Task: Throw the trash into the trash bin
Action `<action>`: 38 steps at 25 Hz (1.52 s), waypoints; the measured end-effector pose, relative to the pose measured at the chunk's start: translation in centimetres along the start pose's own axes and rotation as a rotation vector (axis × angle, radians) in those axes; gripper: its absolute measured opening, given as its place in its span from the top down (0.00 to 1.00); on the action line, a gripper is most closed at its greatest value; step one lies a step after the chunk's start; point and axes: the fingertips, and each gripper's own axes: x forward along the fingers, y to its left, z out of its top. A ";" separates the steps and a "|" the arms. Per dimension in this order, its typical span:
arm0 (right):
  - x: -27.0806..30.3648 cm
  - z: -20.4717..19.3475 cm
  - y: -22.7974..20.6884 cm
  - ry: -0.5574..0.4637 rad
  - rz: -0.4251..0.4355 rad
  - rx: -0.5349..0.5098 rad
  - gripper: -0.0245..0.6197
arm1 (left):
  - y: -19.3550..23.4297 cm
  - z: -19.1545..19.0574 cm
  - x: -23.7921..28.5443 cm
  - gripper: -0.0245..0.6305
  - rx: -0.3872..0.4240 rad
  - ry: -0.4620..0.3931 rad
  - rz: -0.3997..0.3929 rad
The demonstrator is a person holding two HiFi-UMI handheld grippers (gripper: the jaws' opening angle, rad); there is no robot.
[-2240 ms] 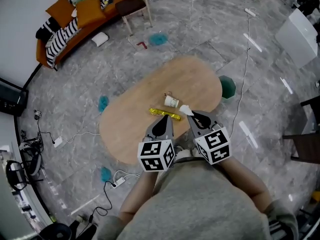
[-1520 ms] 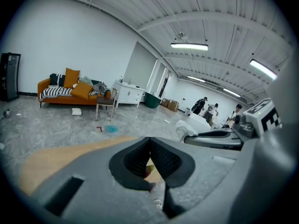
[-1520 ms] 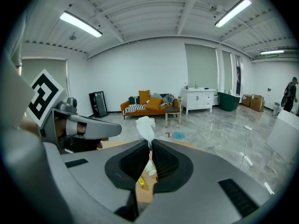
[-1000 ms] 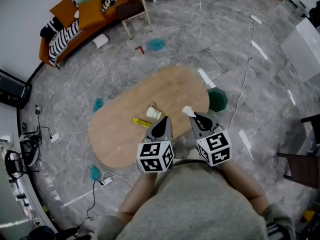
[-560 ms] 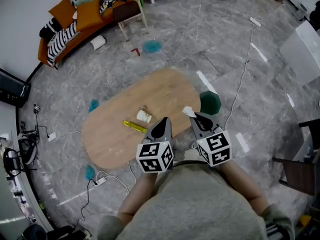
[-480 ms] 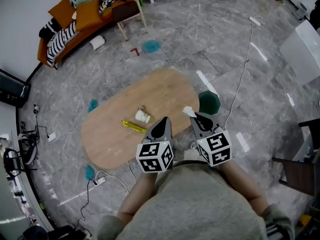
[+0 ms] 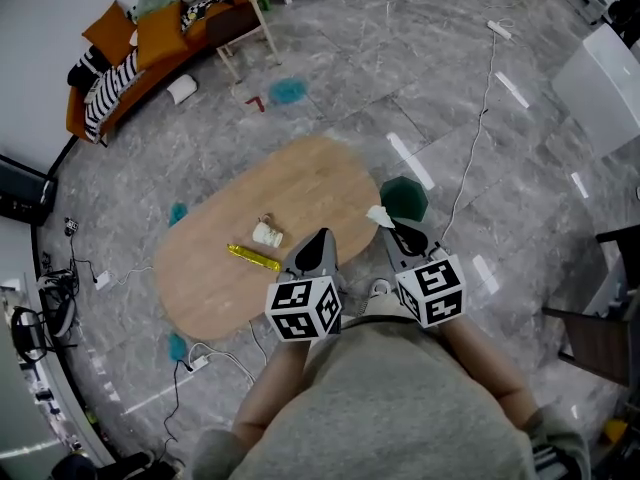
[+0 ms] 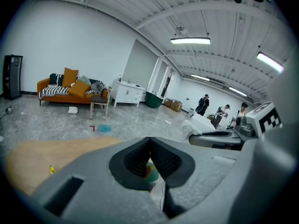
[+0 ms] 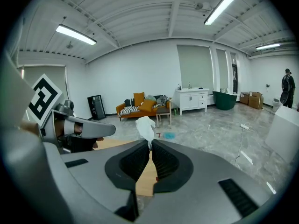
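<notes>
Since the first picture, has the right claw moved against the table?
Yes. The right claw moved rightward along the table to its end near the green bin.

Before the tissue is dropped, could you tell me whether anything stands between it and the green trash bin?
Nothing visible does. The white tissue, pinched by the right gripper, is just short of the green trash bin, which stands on the floor beside the end of the wooden table.
</notes>
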 end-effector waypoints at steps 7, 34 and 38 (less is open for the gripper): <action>-1.3 -0.7 -3.6 -0.004 -0.025 0.016 0.93 | -2.3 0.0 2.1 0.95 0.013 0.000 0.000; -0.6 -6.7 -12.6 0.092 -0.174 0.194 0.93 | -4.8 -1.5 10.5 0.95 0.069 0.116 -0.056; 0.7 -8.3 -13.8 0.113 -0.206 0.230 0.93 | -4.4 -2.6 12.6 0.95 0.079 0.145 -0.077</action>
